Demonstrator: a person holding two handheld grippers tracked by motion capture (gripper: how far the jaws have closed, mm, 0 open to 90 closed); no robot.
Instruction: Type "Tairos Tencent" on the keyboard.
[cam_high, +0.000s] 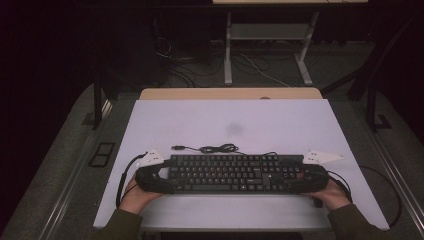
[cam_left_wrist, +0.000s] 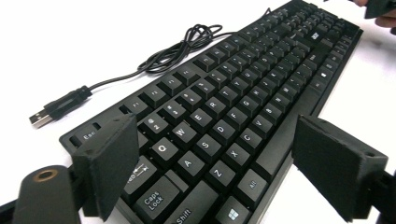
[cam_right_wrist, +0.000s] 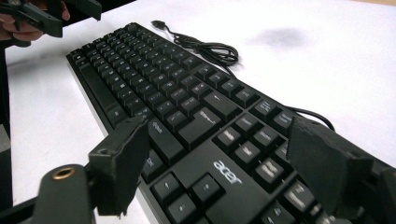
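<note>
Left gripper view shows Esc-end keys between the spread left claw (cam_left_wrist: 219, 172) astride the keyboard (cam_left_wrist: 233, 107) (right claw (cam_right_wrist: 224, 172) likewise spread).

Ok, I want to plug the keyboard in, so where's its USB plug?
In the high view the USB plug lies on the white table just behind the keyboard, toward its left end, with the coiled cable to its right.

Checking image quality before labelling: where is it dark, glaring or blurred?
High view: room dark, keyboard keys too small to read. Left gripper view: table blown out white, legends sharp. Right gripper view: near keys blurred, grey smudge on the table.
</note>
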